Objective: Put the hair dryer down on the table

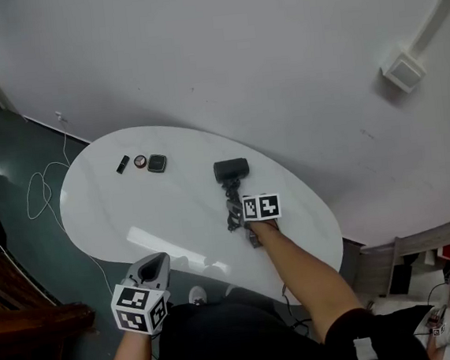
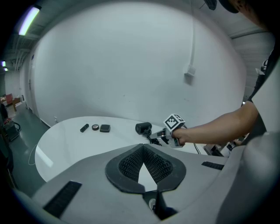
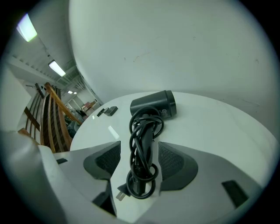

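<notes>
A dark hair dryer (image 1: 231, 169) lies on the white oval table (image 1: 125, 212), its cord wound round the handle. In the right gripper view the dryer (image 3: 154, 105) rests flat with its handle between my jaws. My right gripper (image 3: 139, 148) is open, its pads standing off the handle on both sides. In the head view the right gripper (image 1: 236, 216) sits just behind the dryer. My left gripper (image 1: 158, 261) hovers at the table's near edge with nothing in it. In its own view the left gripper (image 2: 142, 146) has its tips meeting, and the dryer (image 2: 143, 127) shows far off.
A black stick (image 1: 123, 164), a round compact (image 1: 140, 161) and a black square case (image 1: 157, 163) lie at the table's far left. A white cable (image 1: 40, 189) loops on the floor. A wooden chair (image 1: 20, 310) stands at the left.
</notes>
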